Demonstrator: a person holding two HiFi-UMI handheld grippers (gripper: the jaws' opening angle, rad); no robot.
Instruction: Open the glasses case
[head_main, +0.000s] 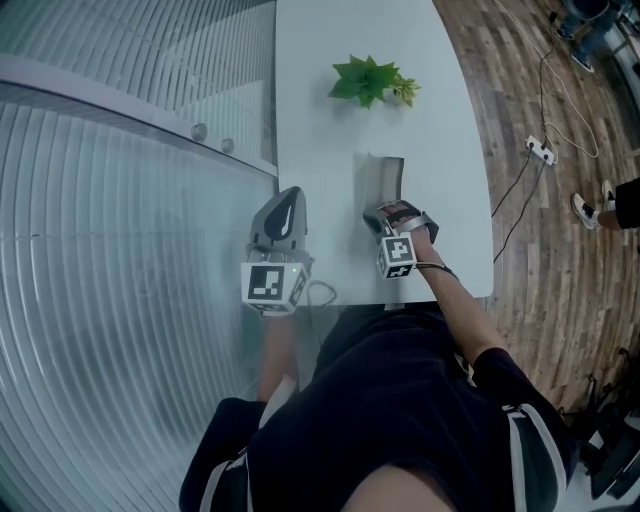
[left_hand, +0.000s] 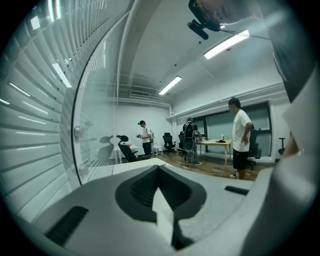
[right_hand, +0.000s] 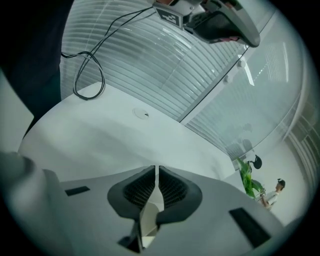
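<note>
Forearm (head_main: 458, 305) stretches forward, right gripper (head_main: 390, 212) seemingly tilted down.

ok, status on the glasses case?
Left gripper shut, empty. Right gripper a crack open, empty. Glasses case on table beside right gripper, not gripped. Plant beyond, clear of it.
</note>
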